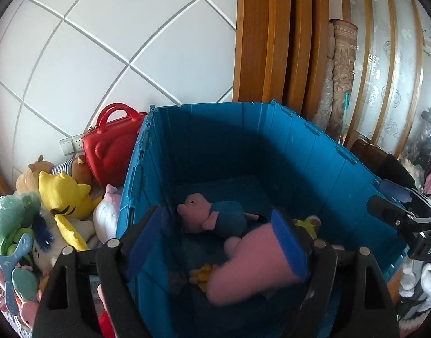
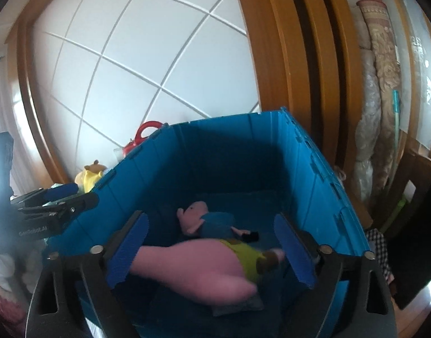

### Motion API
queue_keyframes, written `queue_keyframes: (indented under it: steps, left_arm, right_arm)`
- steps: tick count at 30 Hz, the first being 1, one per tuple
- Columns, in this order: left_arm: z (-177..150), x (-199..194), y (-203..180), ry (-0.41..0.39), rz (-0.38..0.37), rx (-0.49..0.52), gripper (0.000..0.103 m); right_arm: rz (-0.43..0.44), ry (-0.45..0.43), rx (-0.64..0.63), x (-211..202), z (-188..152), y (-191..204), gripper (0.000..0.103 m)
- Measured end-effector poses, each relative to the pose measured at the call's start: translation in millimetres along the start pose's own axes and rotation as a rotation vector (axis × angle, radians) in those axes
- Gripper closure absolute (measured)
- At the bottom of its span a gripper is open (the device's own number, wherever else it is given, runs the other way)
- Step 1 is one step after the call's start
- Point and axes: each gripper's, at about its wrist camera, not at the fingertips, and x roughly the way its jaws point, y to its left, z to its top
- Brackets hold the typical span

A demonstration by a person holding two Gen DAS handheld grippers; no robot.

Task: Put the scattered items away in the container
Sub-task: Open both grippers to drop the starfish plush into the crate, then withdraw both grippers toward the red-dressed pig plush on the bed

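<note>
Two plush toys [image 1: 215, 217] in blue bin [image 1: 314, 152] w/ white tiled wall [image 1: 102, 56] behind.

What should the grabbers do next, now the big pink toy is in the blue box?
Probably swing the left gripper over to the toy pile and pick the yellow plush. Both grippers are open and hold nothing. The big pink plush and the small pig in blue lie inside the blue crate, while more toys sit outside its left wall.

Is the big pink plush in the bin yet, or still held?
In the bin, released: pink plush lies blurred inside the blue bin, between the right gripper fingers, which are spread apart from it.
</note>
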Motion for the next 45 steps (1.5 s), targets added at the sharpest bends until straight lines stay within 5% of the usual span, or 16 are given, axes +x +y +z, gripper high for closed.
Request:
queue_keyframes:
  steps: [14,31,45]
  left_arm:
    - [-38,-63,25,-0.045,0.024,-0.019,0.023]
    - [-136,-144,146,0.017,0.206,-0.163,0.023]
    - [-186,-175,223,0.049,0.216,-0.208,0.023]
  right_arm:
    - [-0.039,-0.067,-0.031,-44,-18,41,0.0]
    - [0.157,-0.057,-0.117,-55,-57,174,0.0]
    - [0.143,-0.006,-0.139,-47,-95,262,0.0]
